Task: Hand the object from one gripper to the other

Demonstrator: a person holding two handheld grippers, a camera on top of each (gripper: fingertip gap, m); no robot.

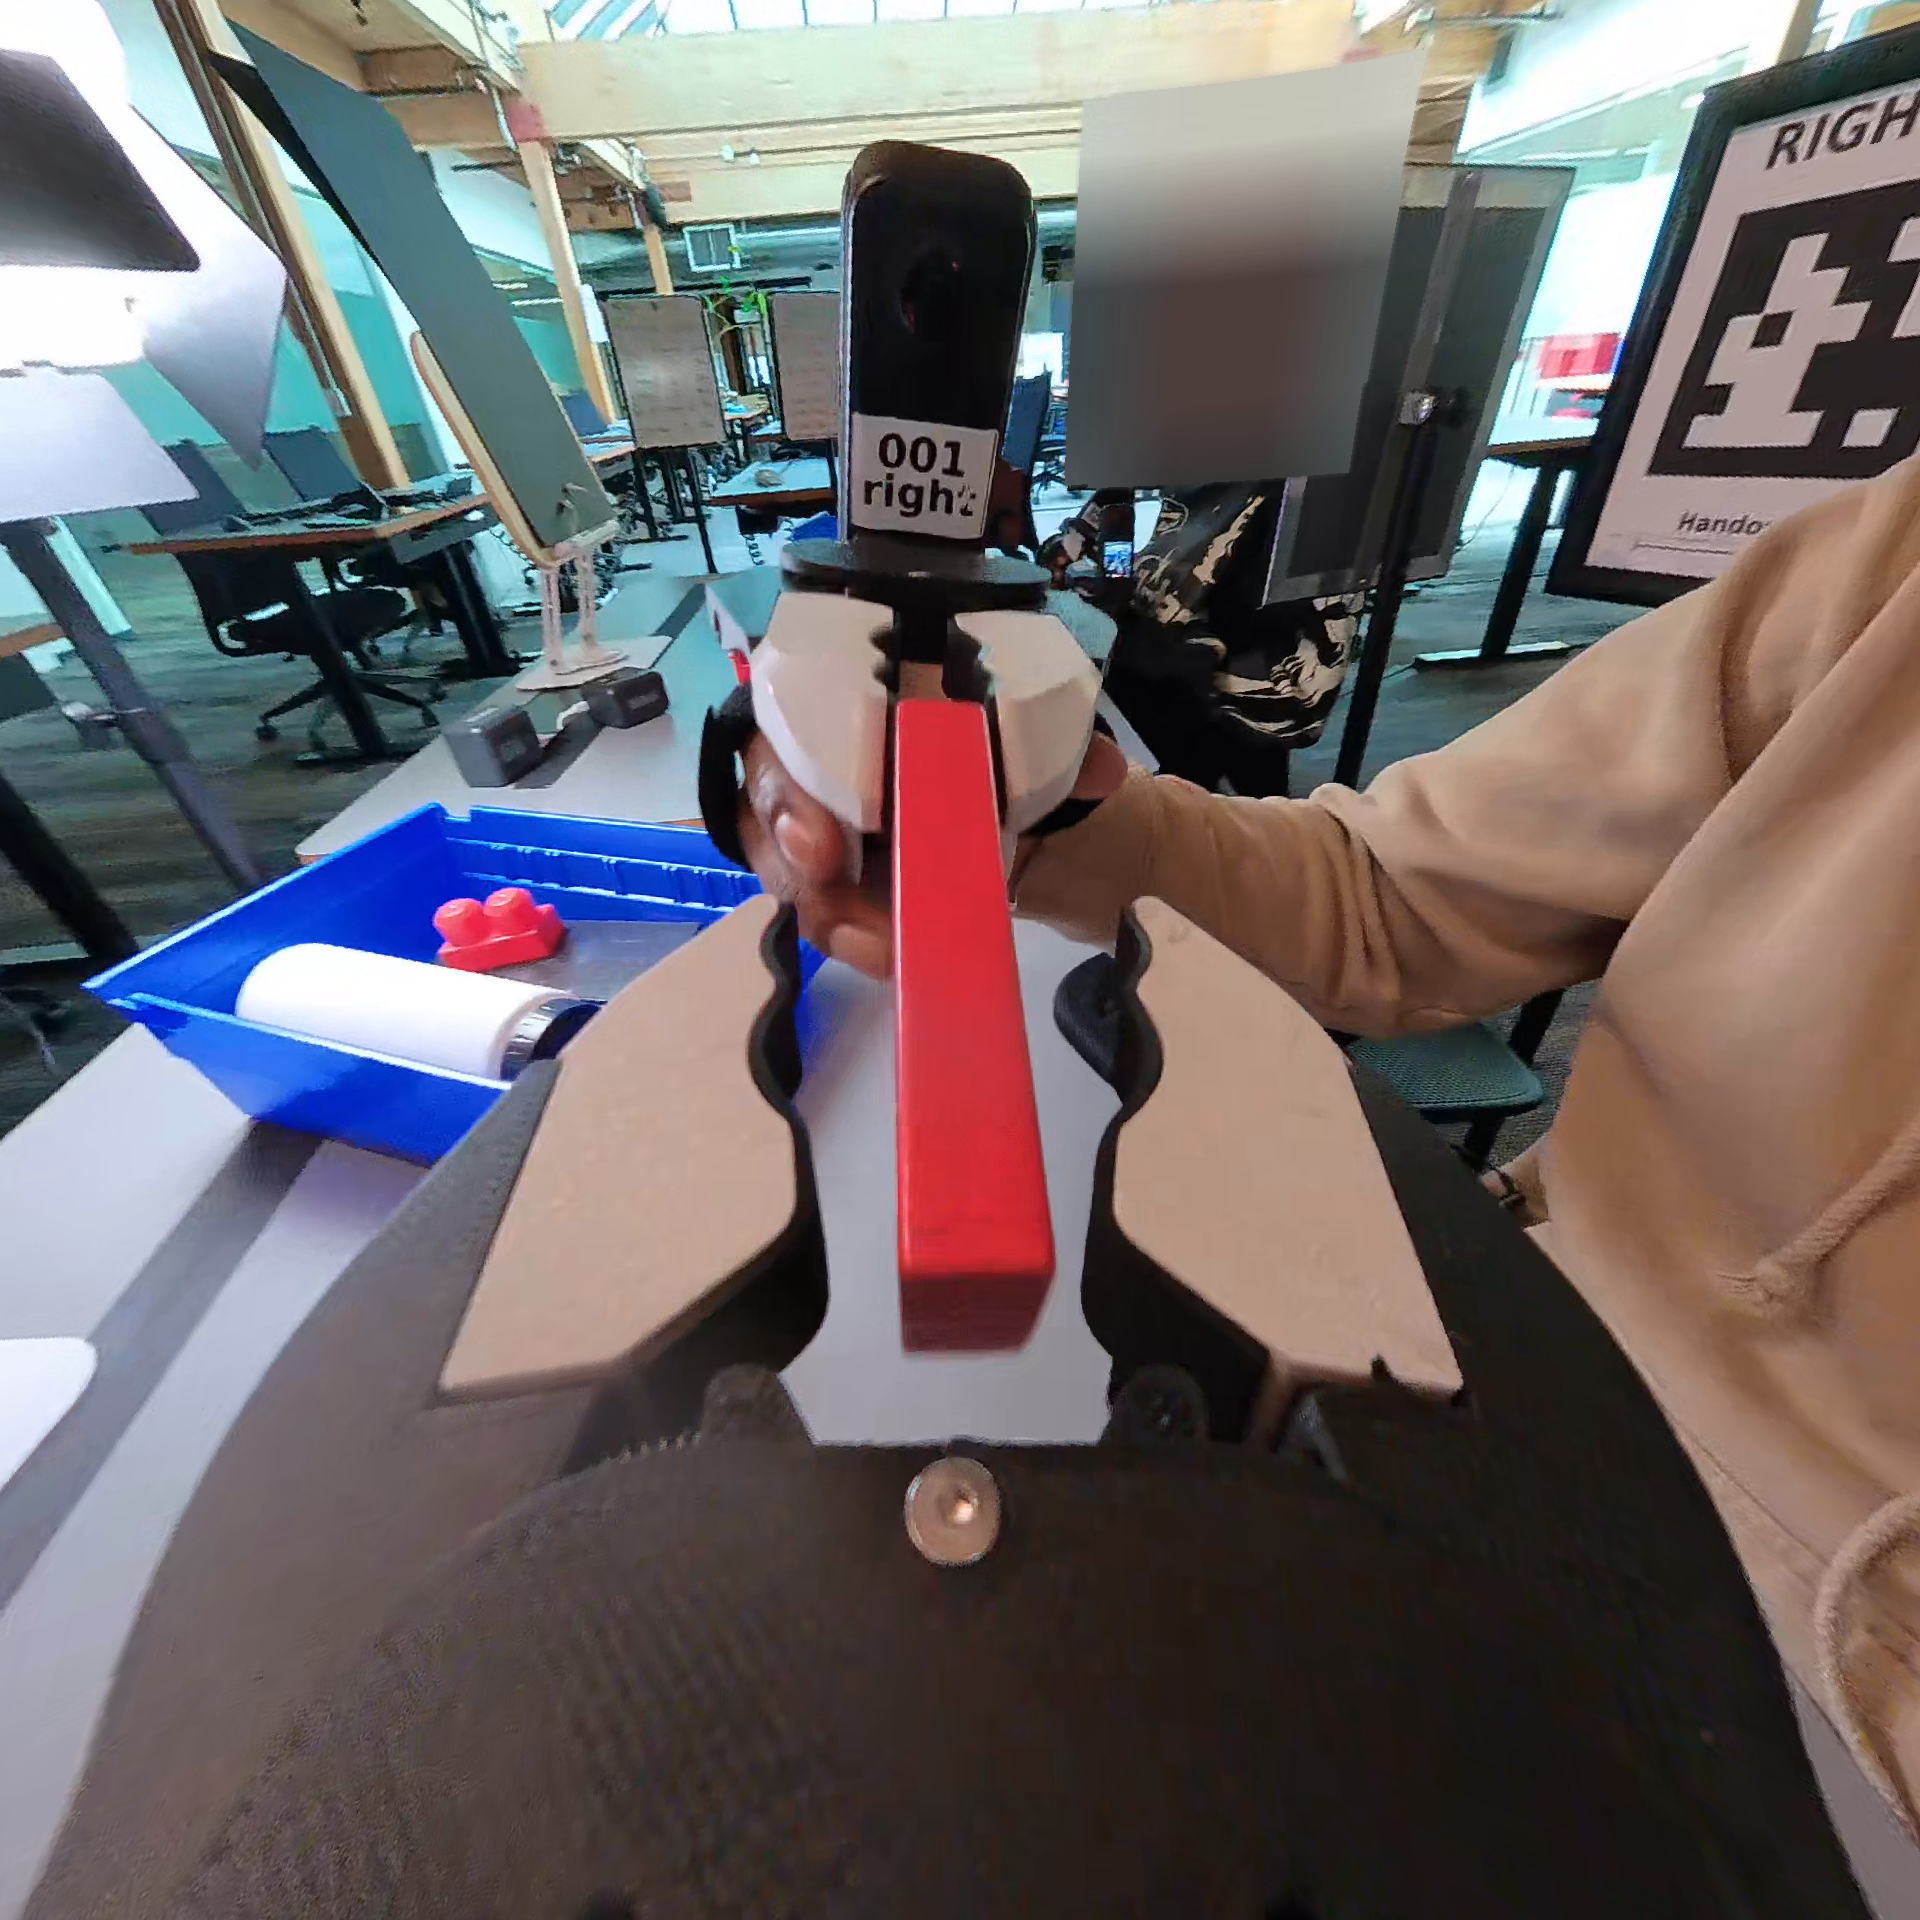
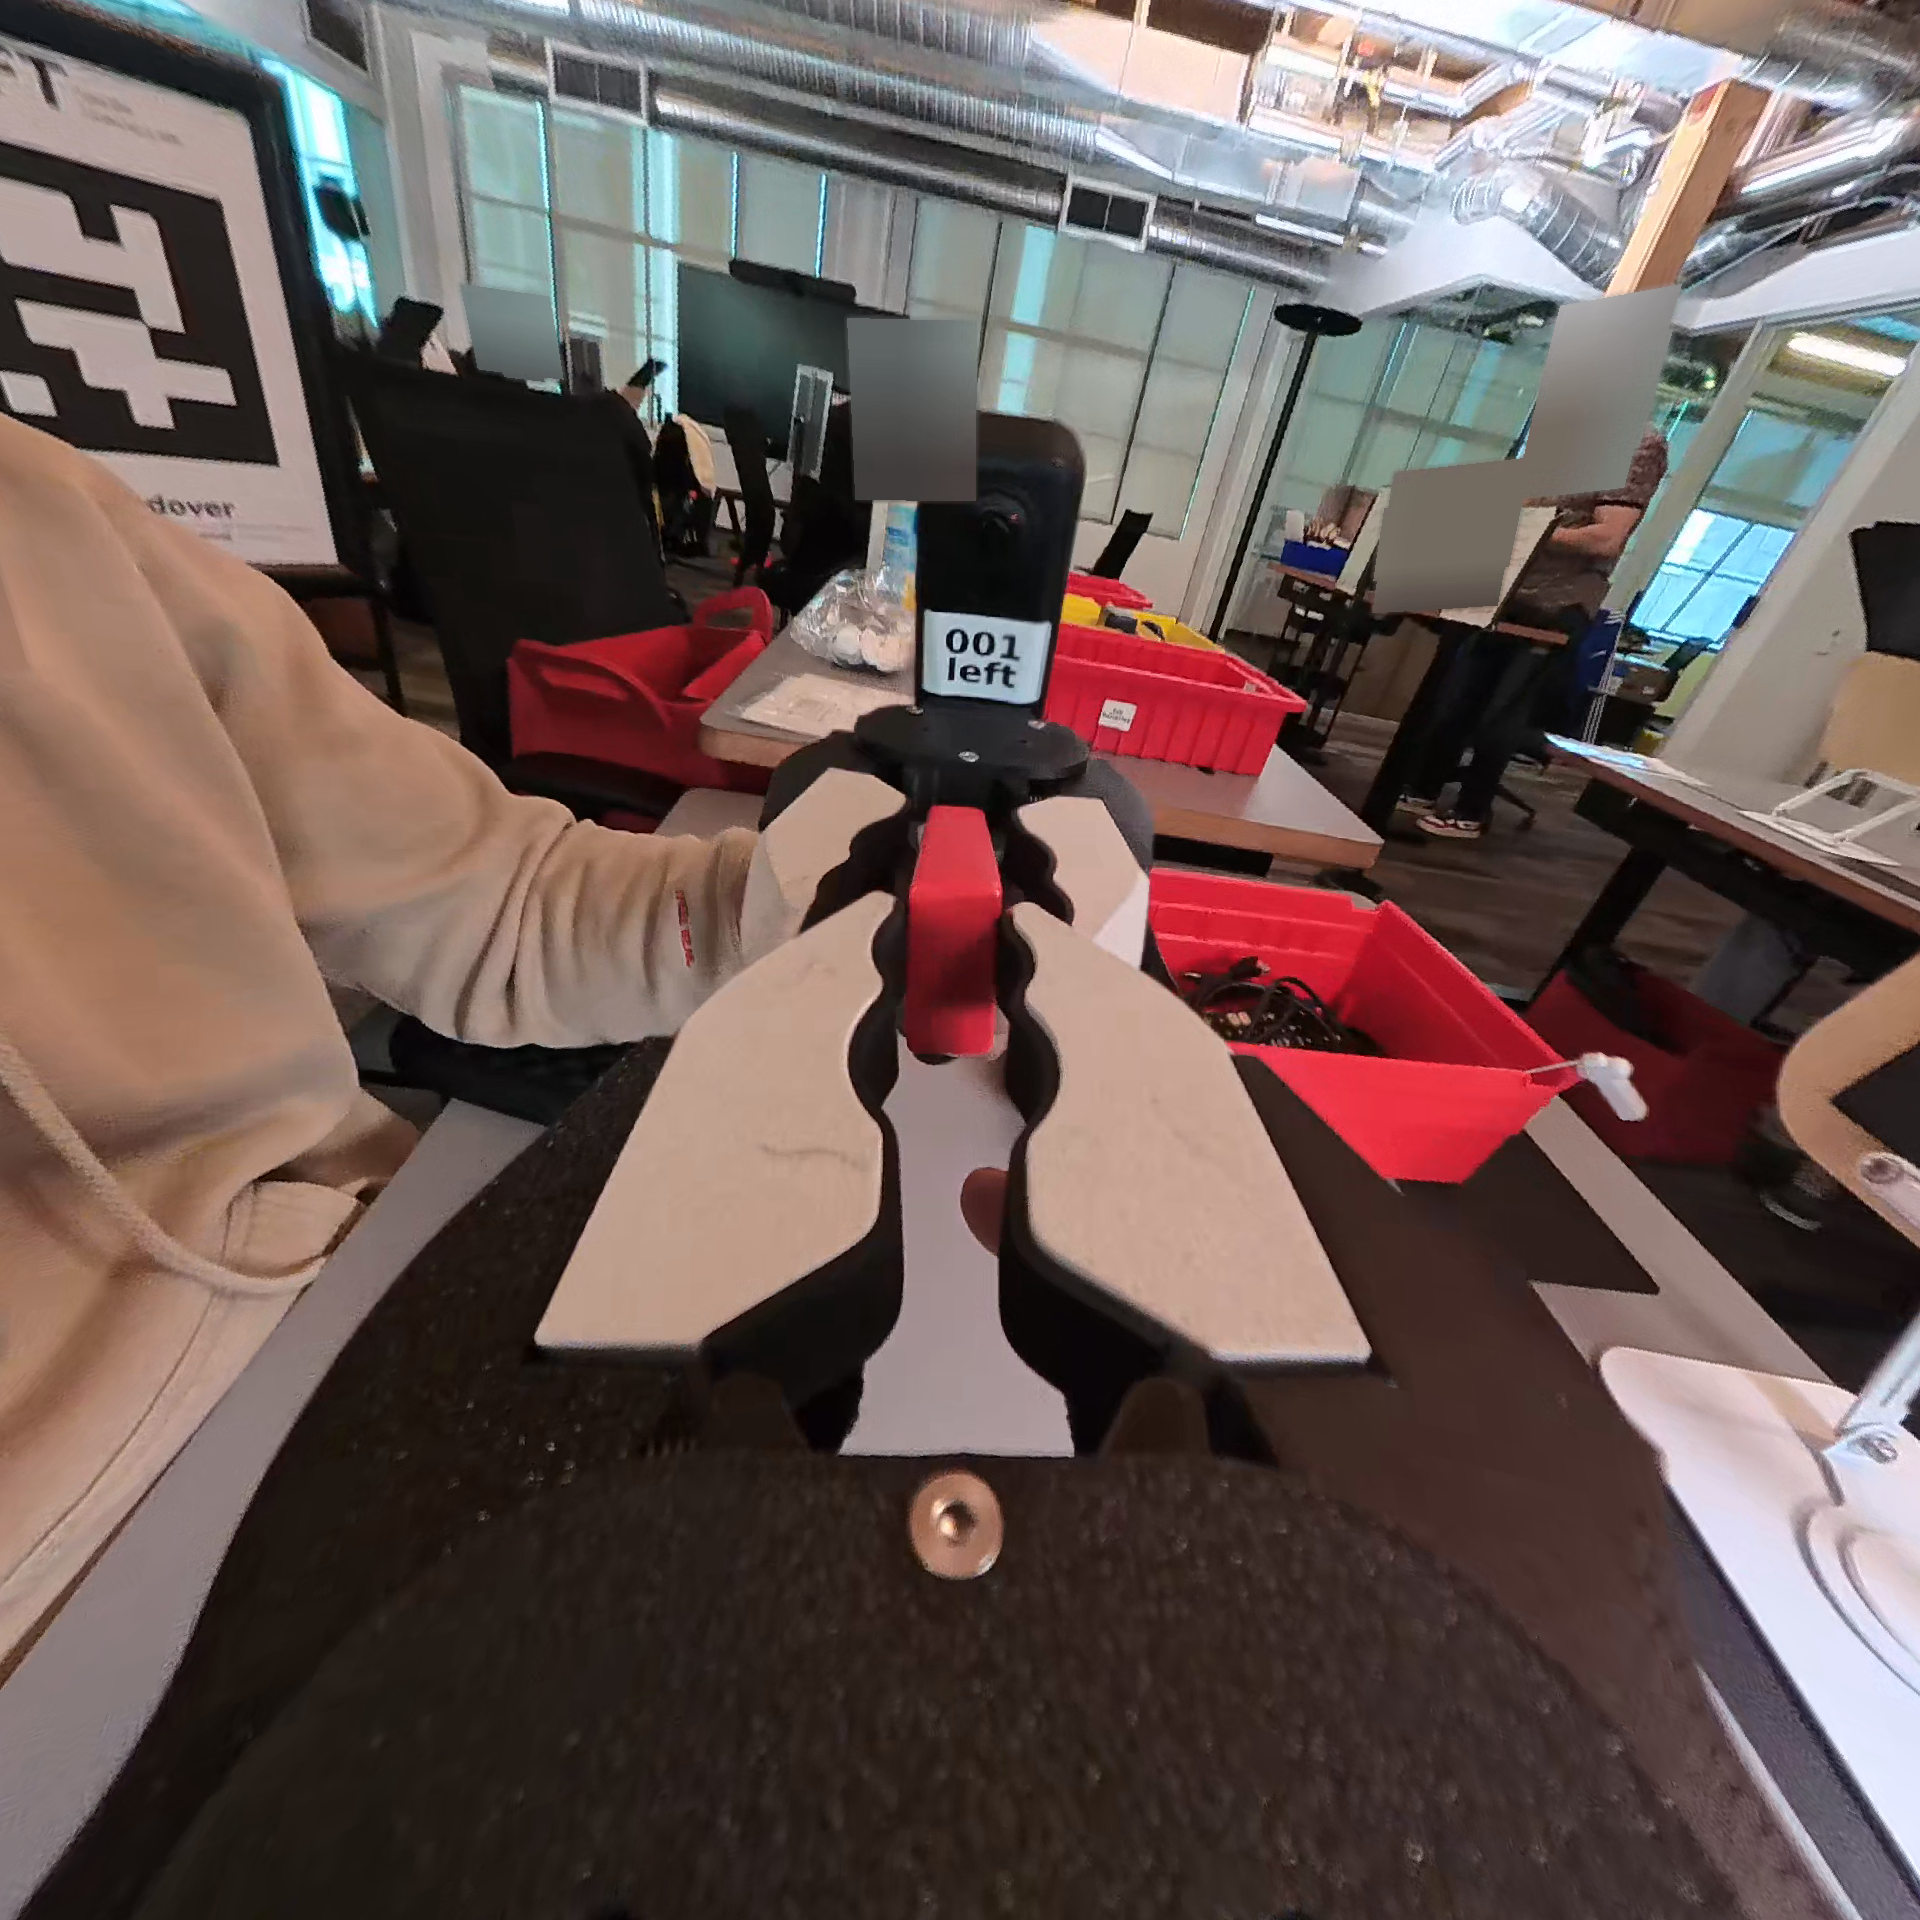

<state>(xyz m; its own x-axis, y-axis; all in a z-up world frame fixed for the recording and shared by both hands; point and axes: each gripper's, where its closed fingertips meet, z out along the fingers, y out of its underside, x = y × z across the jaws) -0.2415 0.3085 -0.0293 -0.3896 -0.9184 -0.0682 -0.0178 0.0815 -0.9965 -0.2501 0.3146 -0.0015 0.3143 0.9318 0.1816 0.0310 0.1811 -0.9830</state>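
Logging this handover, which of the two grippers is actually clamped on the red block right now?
The right gripper: its fingers pinch the red block. The left gripper is open, jaws clear on both sides.

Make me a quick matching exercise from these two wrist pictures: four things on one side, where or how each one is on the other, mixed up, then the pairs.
Things
1. red block
2. left gripper
3. white cylinder
4. right gripper

States
A. lying on its side in the blue bin
B. jaws open, one on each side of the block
C. held out lengthwise between both grippers
D. jaws shut on one end of the block

Pairs: 1-C, 2-B, 3-A, 4-D
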